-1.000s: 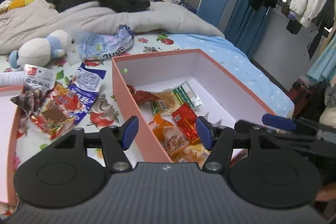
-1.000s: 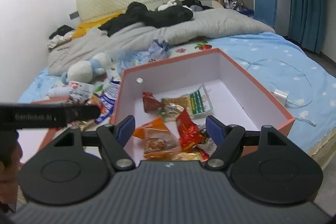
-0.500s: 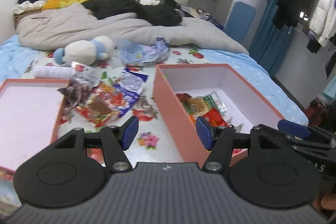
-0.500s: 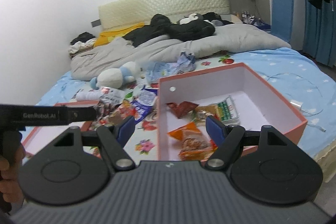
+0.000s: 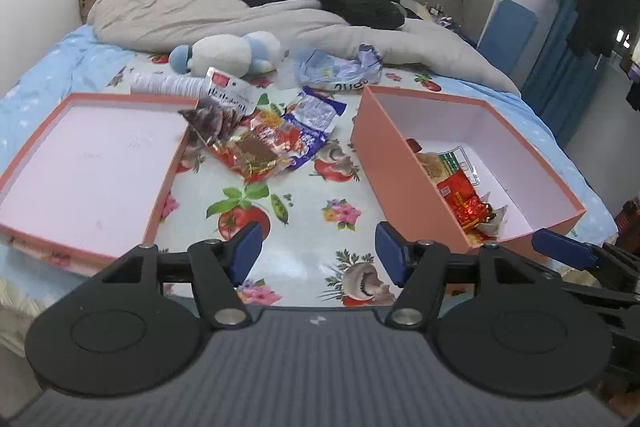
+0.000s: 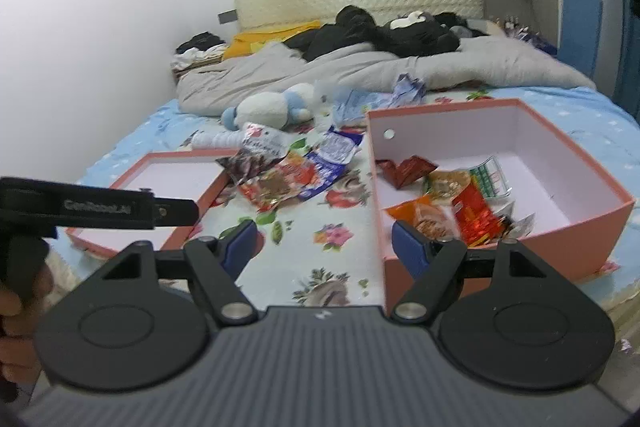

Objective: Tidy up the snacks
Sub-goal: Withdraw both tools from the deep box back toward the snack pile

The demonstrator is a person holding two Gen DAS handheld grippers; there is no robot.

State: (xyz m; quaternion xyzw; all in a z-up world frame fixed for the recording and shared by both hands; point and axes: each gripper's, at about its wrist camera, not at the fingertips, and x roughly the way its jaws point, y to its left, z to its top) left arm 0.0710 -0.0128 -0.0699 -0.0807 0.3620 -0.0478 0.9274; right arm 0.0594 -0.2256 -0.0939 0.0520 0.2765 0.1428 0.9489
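Snacks lie in two places on the bed's flowered sheet point(image 5: 304, 259): a loose heap of snack packets point(image 5: 264, 139) sits between my two boxes, and more wrappers are already inside the deep pink box point(image 5: 400, 163) on the right. In that box I can see a dark red packet point(image 6: 404, 169), an orange packet point(image 6: 420, 217), a shiny red packet point(image 6: 476, 215) and a green-and-white packet point(image 6: 490, 179), all crowded toward its near left wall. The shallow pink lid point(image 5: 80, 167) lies open side up on the left with nothing in it, one dark wrapper point(image 5: 210, 121) of the heap overlapping its far right corner. Behind the heap lie a white packet with a red label point(image 5: 230, 93), a crumpled pale blue bag point(image 5: 340, 71), a white-and-blue plush toy point(image 5: 228, 53) and a bunched grey duvet point(image 5: 240, 15). My left gripper point(image 5: 318, 251) hangs over bare sheet between lid and box, its blue pads spread apart and gripping nothing. My right gripper point(image 6: 324, 243) is likewise released and empty, its right pad in front of the deep box's near corner. From the right wrist view, my left tool's black handle shows at the left edge with my hand point(image 6: 16, 311) around it.
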